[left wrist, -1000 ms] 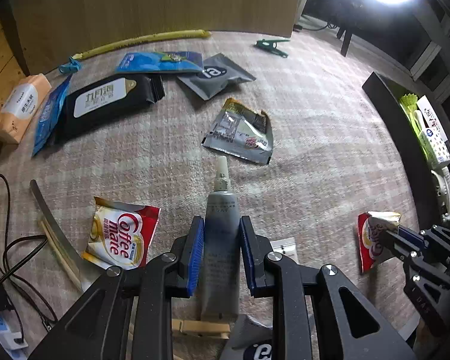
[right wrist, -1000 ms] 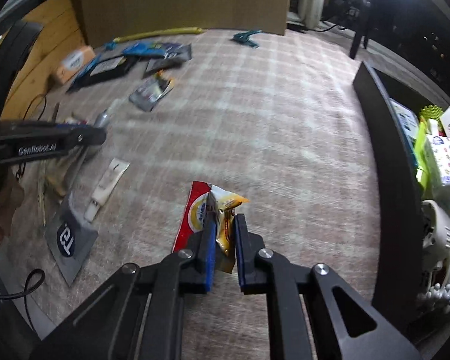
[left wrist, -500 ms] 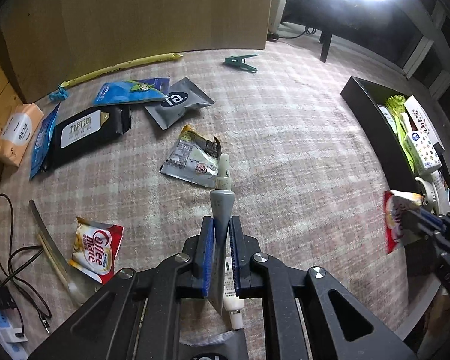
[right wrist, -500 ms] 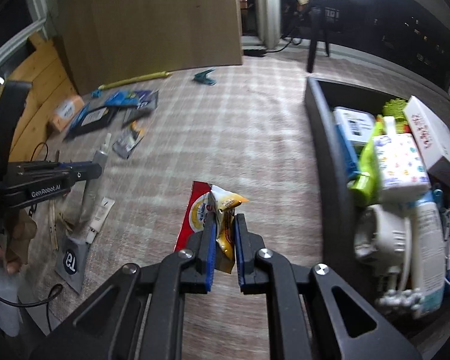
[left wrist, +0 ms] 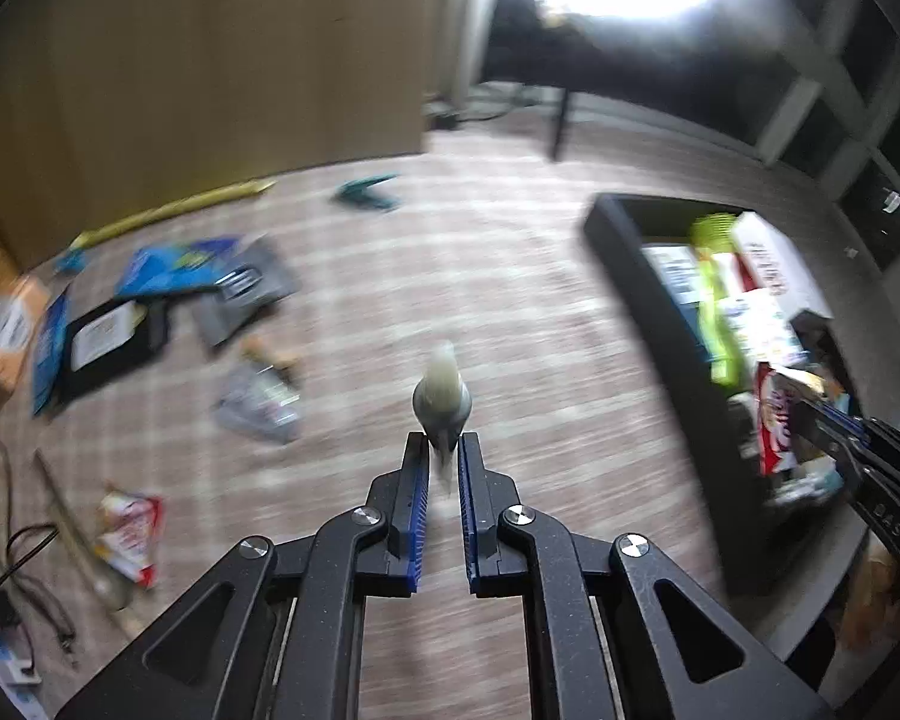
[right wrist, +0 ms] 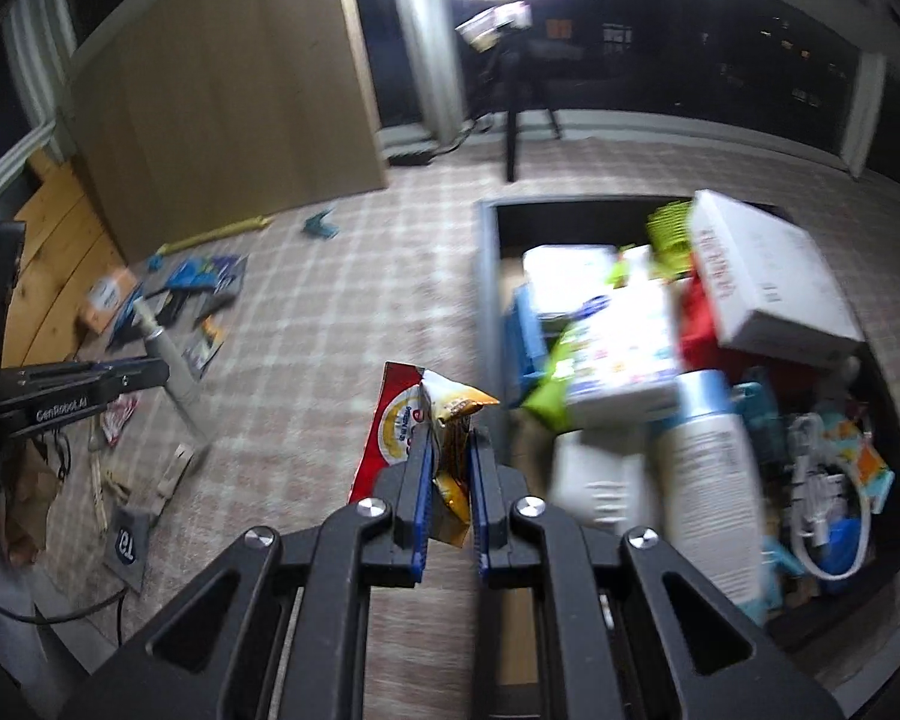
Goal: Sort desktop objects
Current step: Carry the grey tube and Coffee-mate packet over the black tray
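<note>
While raised over bare checked cloth, a grey squeeze tube is pinched by the left gripper; a red-and-yellow foil sachet is clamped by the right gripper beside the black bin's near wall.

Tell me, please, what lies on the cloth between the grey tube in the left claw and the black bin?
Nothing: in the left wrist view, only bare checked cloth stretches from the grey tube across to the black bin.

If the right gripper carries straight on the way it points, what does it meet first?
Probably the near wall of the black bin, or the items just inside it; the right gripper, shut on the sachets, aims beside that edge. Depth is unclear.
</note>
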A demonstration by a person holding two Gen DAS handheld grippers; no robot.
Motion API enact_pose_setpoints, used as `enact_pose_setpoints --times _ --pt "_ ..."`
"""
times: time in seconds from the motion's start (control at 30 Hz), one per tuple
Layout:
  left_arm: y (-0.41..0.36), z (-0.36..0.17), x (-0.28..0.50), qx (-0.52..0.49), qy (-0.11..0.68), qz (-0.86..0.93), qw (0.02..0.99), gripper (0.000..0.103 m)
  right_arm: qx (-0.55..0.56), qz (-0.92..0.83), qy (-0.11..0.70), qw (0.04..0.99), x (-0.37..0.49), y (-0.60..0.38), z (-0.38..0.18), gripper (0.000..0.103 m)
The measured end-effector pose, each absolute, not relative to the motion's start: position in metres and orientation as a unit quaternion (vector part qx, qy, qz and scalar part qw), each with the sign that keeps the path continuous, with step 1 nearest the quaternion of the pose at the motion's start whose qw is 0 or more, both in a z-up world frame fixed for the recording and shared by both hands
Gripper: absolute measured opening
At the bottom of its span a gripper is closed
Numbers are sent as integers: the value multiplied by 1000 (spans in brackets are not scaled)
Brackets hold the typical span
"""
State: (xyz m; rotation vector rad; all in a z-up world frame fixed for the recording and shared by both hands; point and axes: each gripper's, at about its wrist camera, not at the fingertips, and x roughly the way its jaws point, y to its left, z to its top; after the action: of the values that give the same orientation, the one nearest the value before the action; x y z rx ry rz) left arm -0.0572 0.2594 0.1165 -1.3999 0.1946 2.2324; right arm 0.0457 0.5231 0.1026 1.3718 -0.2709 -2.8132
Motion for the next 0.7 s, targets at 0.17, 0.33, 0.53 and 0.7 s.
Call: enact_pose_setpoints --times 0.17,0.33,0.53,0.7 --pt "321 134 -44 -502 78 807 301 0 419 -902 -99 -36 57 573 119 11" --pt "380 146 -25 -492 90 791 352 0 410 -902 -109 -72 69 619 127 11" --pt "430 144 -13 -492 116 782 365 0 405 -901 -117 -100 84 664 127 11" --pt "425 119 -32 -517 124 790 305 3 405 -898 -129 -112 93 692 124 11"
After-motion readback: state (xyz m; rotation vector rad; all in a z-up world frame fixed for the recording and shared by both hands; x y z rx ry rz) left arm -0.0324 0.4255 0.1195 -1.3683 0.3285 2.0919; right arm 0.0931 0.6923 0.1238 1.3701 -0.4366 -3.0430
